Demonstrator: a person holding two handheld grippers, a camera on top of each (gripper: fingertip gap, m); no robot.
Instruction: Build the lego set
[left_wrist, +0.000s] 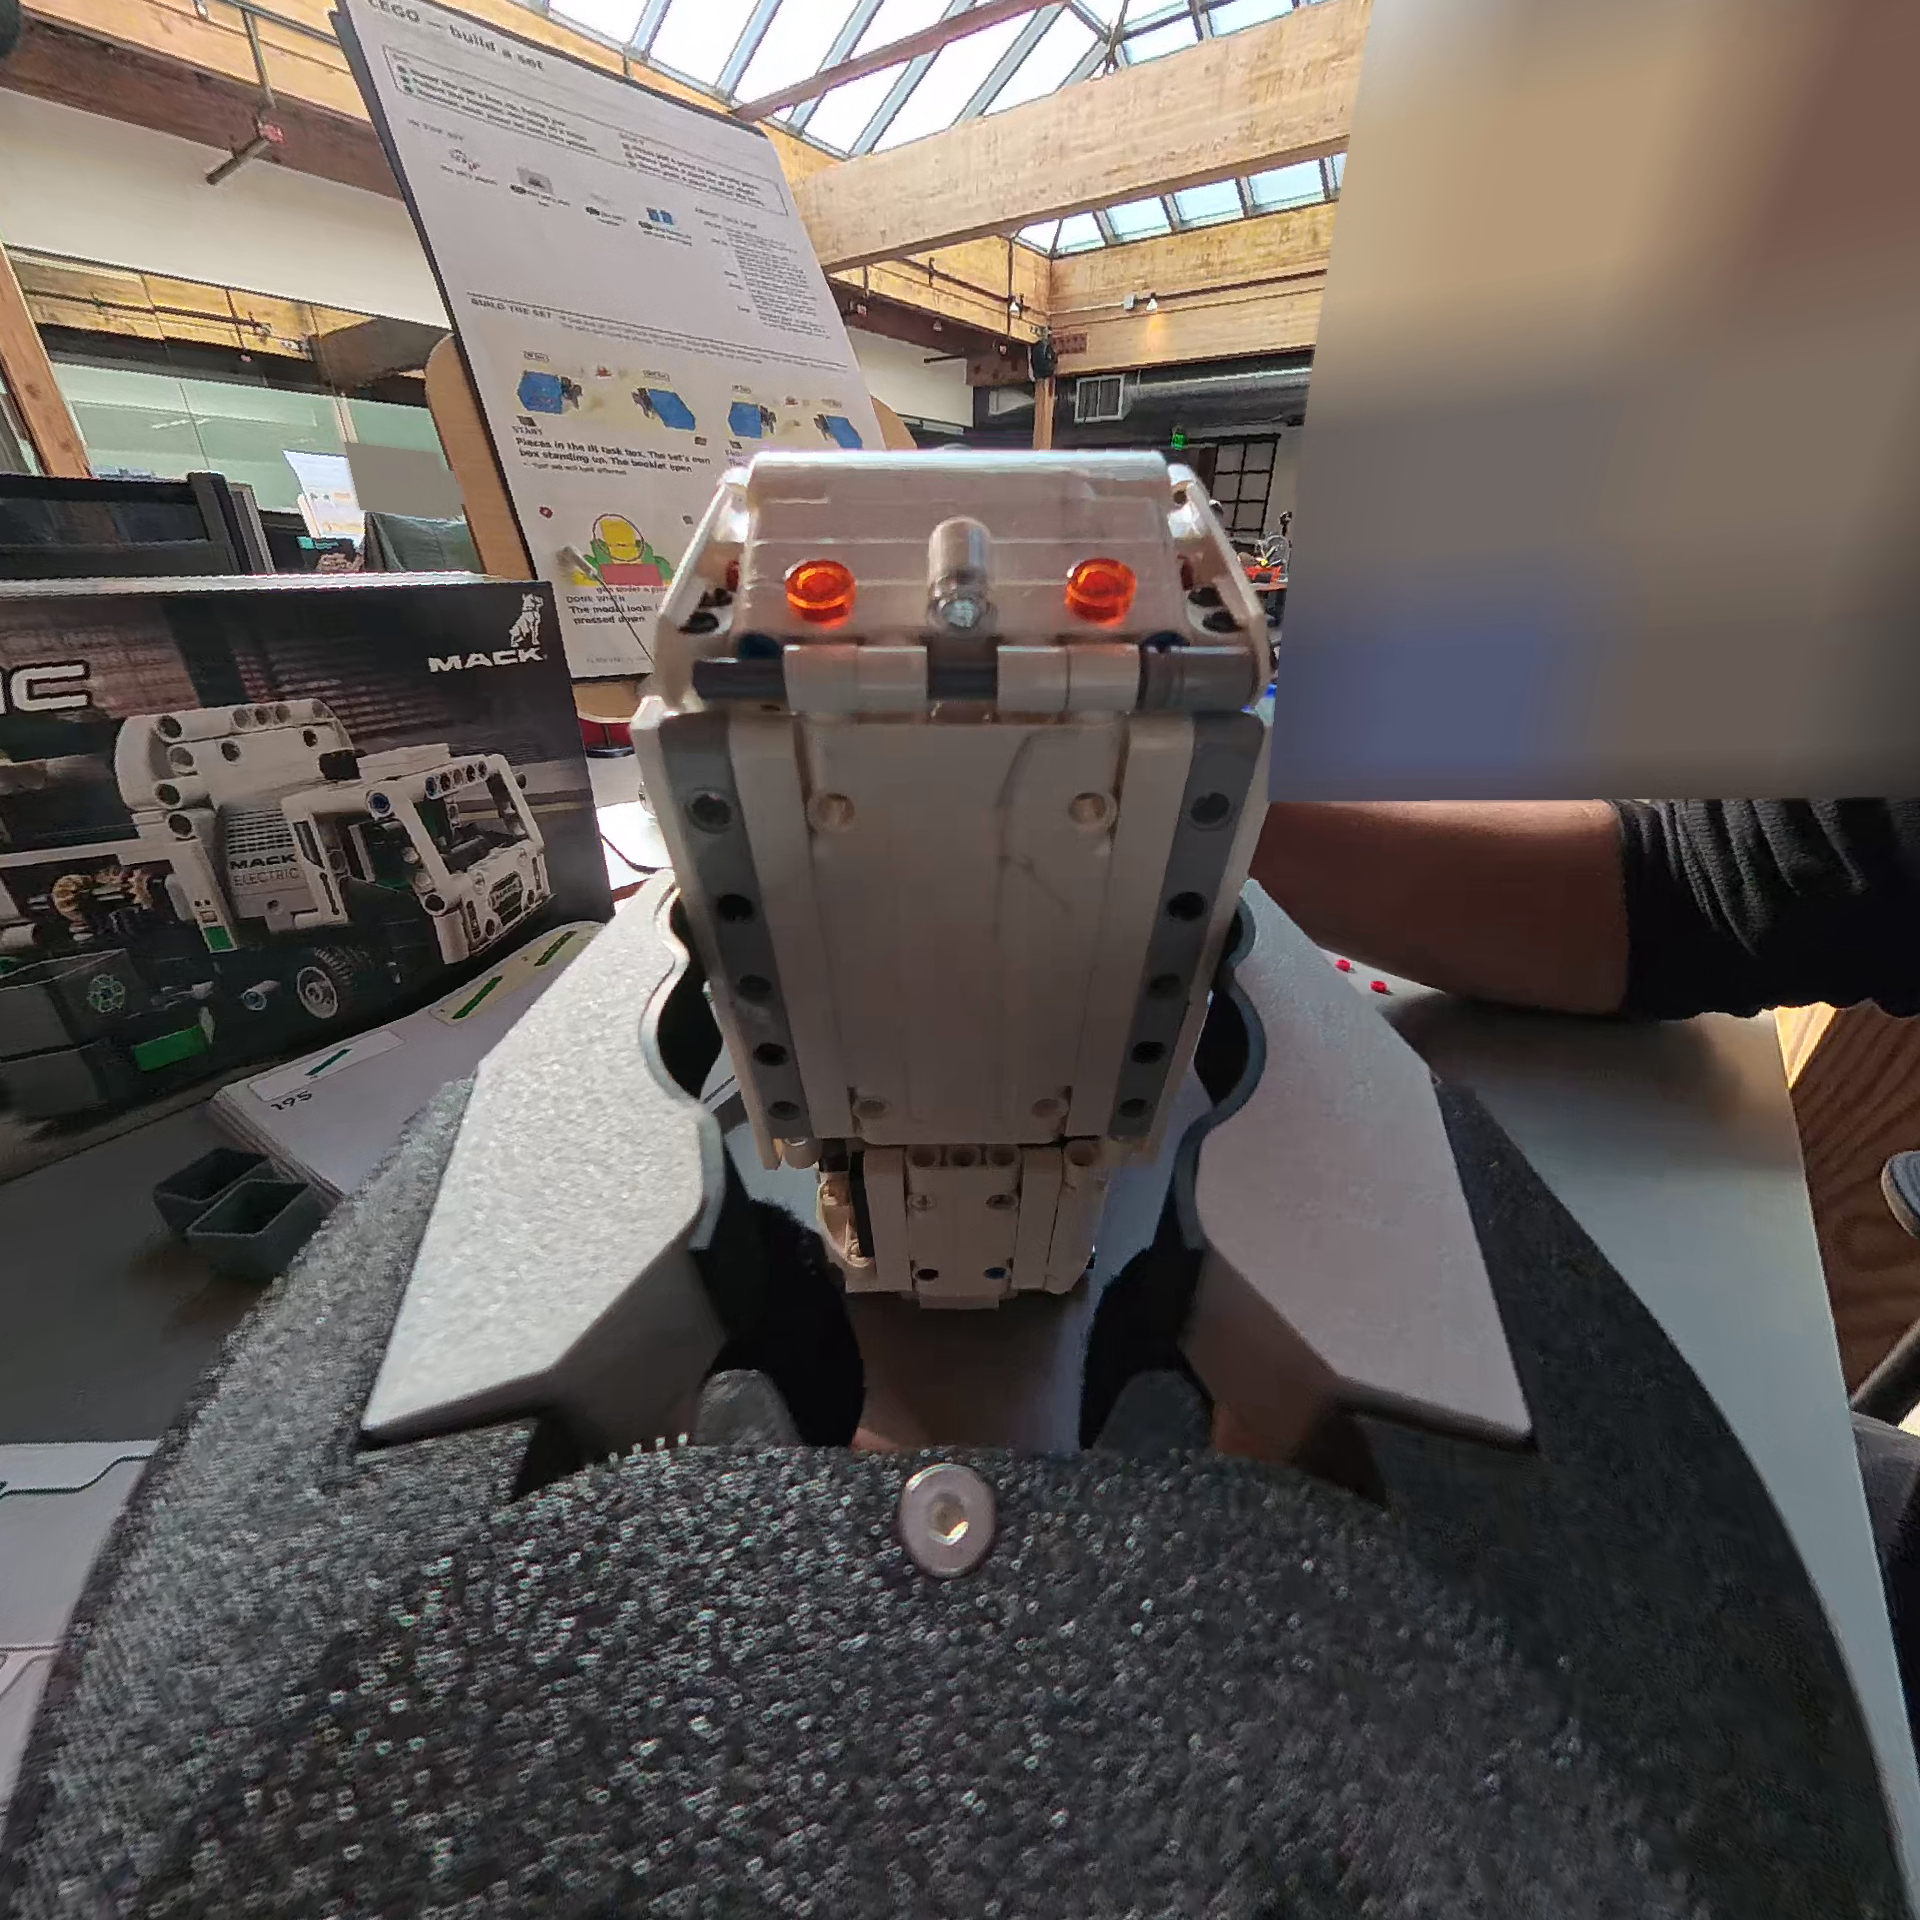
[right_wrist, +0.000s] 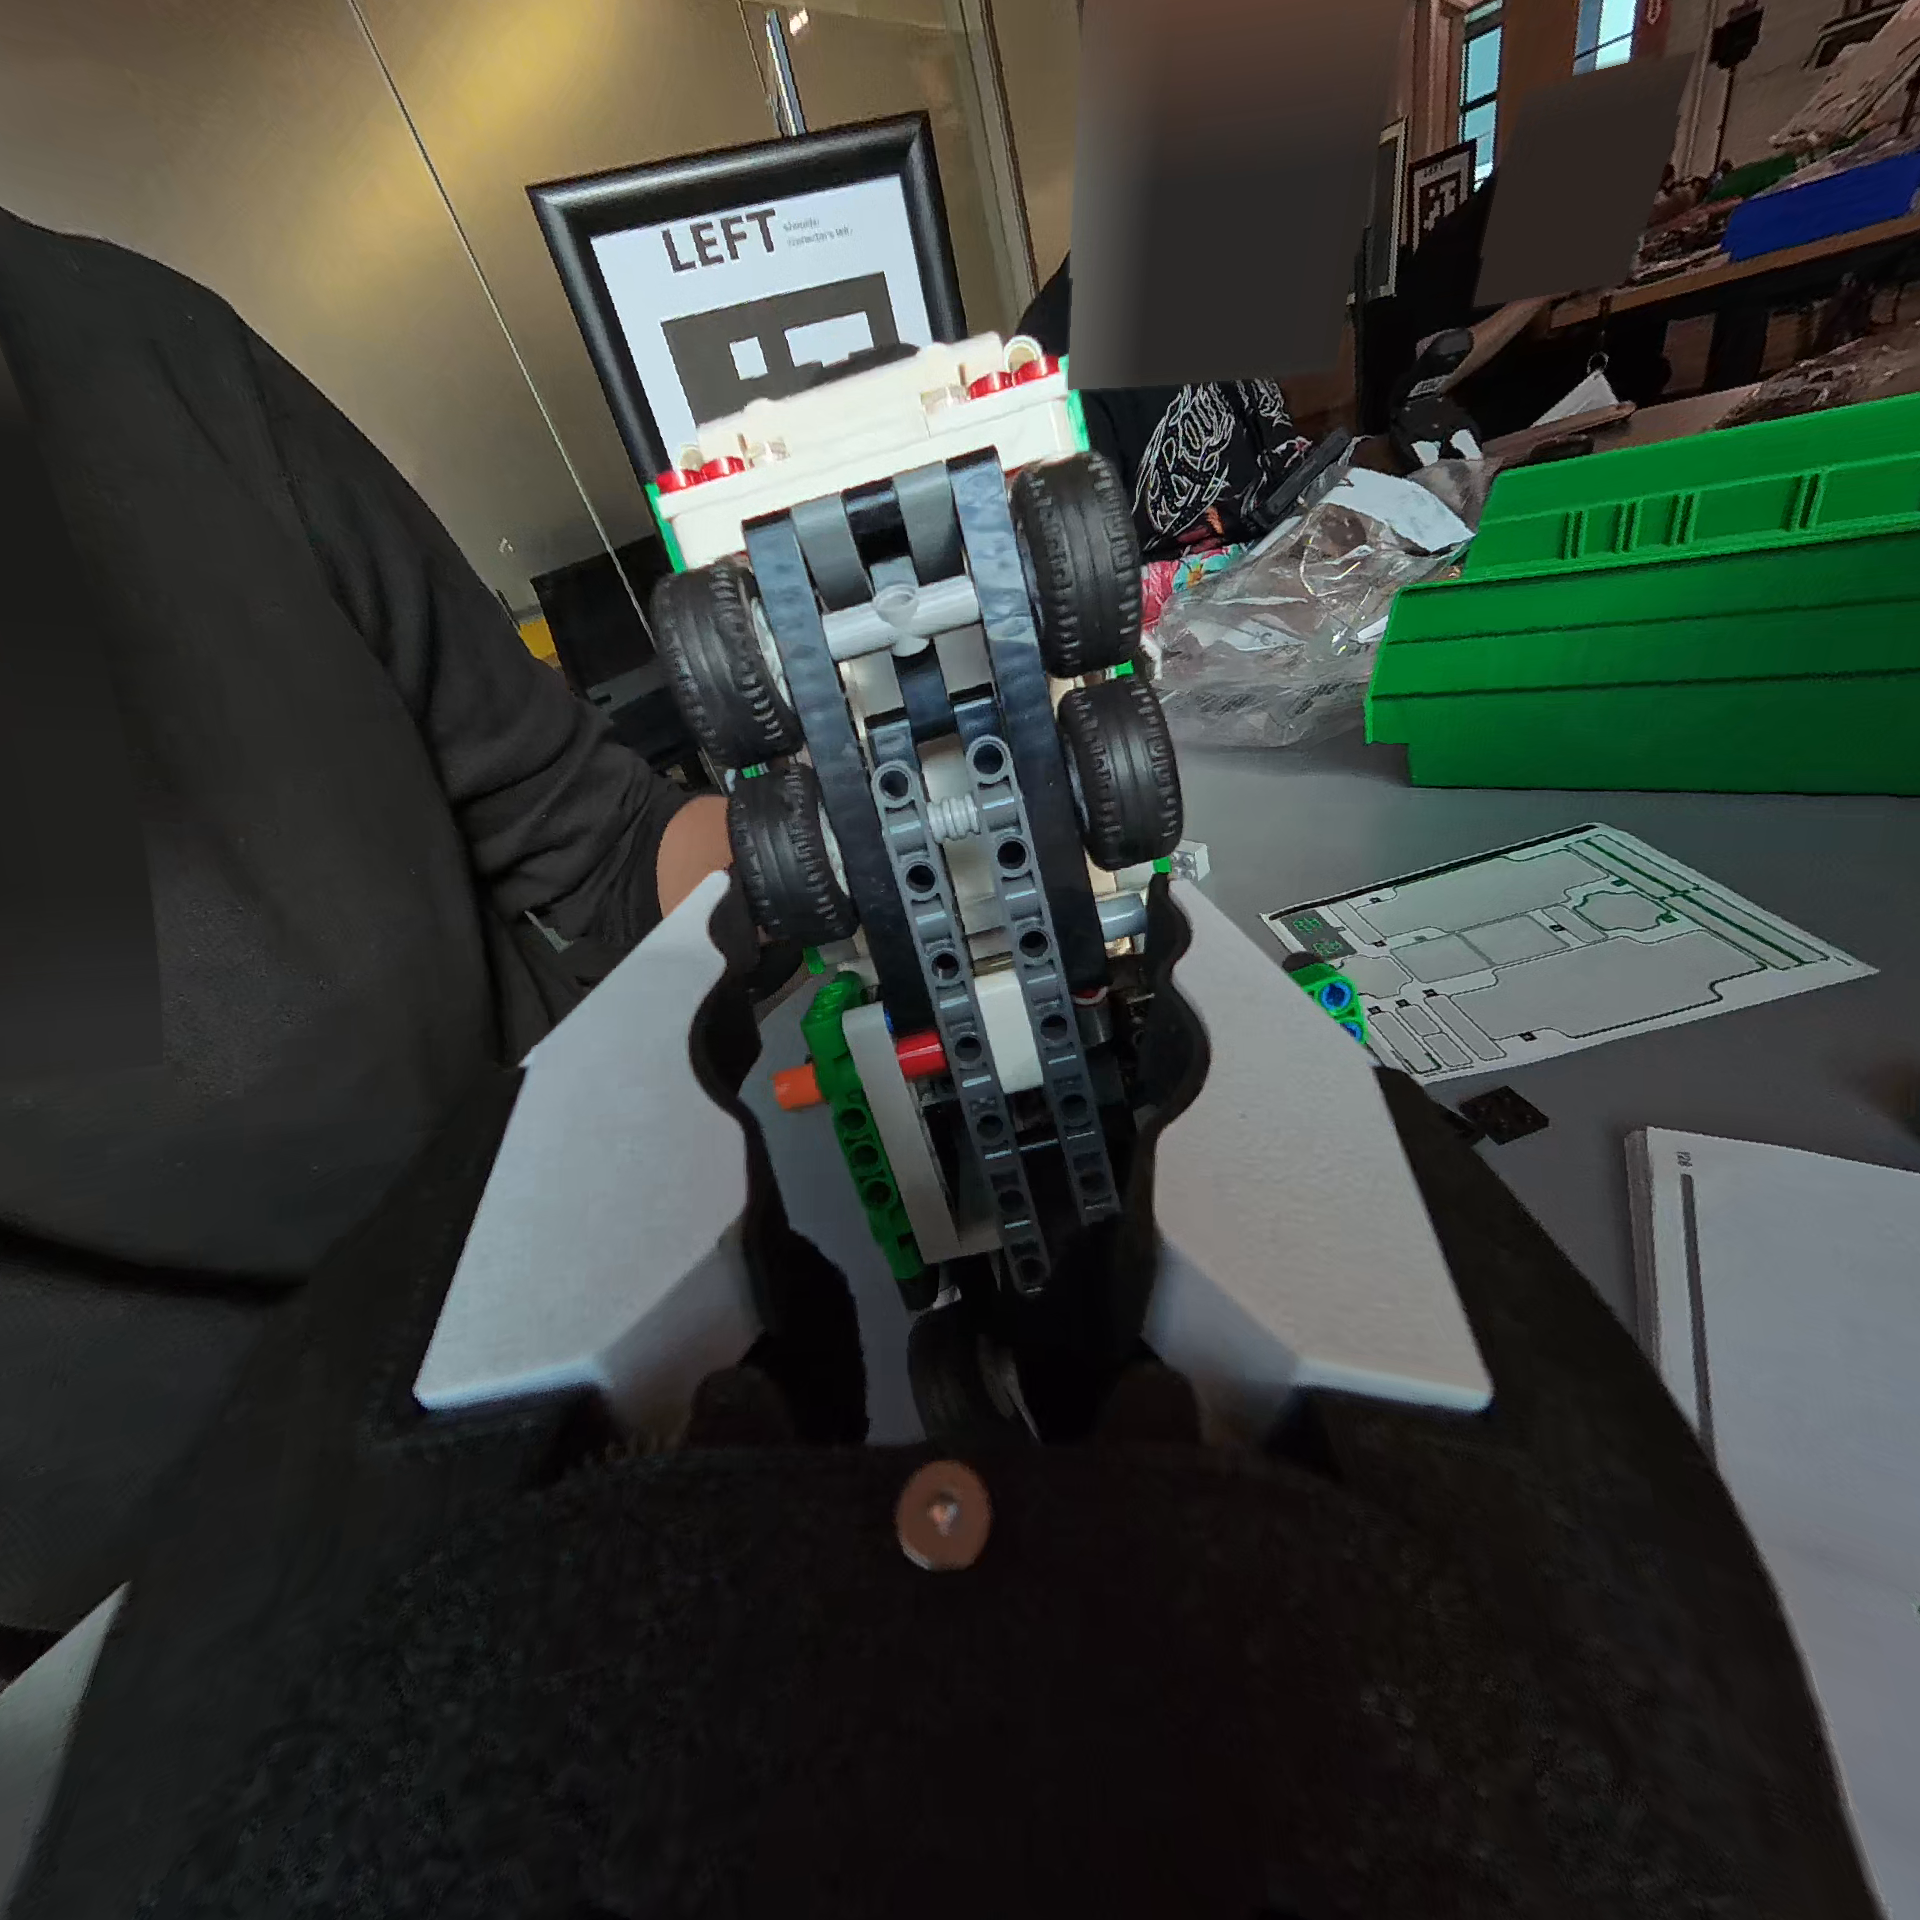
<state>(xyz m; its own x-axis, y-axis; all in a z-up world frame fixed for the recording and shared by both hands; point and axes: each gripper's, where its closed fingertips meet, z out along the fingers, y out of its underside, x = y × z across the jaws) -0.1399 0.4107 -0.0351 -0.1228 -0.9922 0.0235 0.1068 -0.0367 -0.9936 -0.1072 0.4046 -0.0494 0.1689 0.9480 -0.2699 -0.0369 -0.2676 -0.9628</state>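
Left gripper clamps the white truck body, held upright at centre. Right gripper clamps the wheeled chassis, underside facing camera; green bin at two o'clock.

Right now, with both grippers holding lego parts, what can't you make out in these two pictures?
- Left wrist view: the underside of the white truck body faces away, and where the jaws meet its lower end is in shadow.
- Right wrist view: the wheeled chassis shows only its underside; its top is turned away.
- Left wrist view: the set's box is cut off by the left edge.
- Right wrist view: the booklet runs off the right edge.
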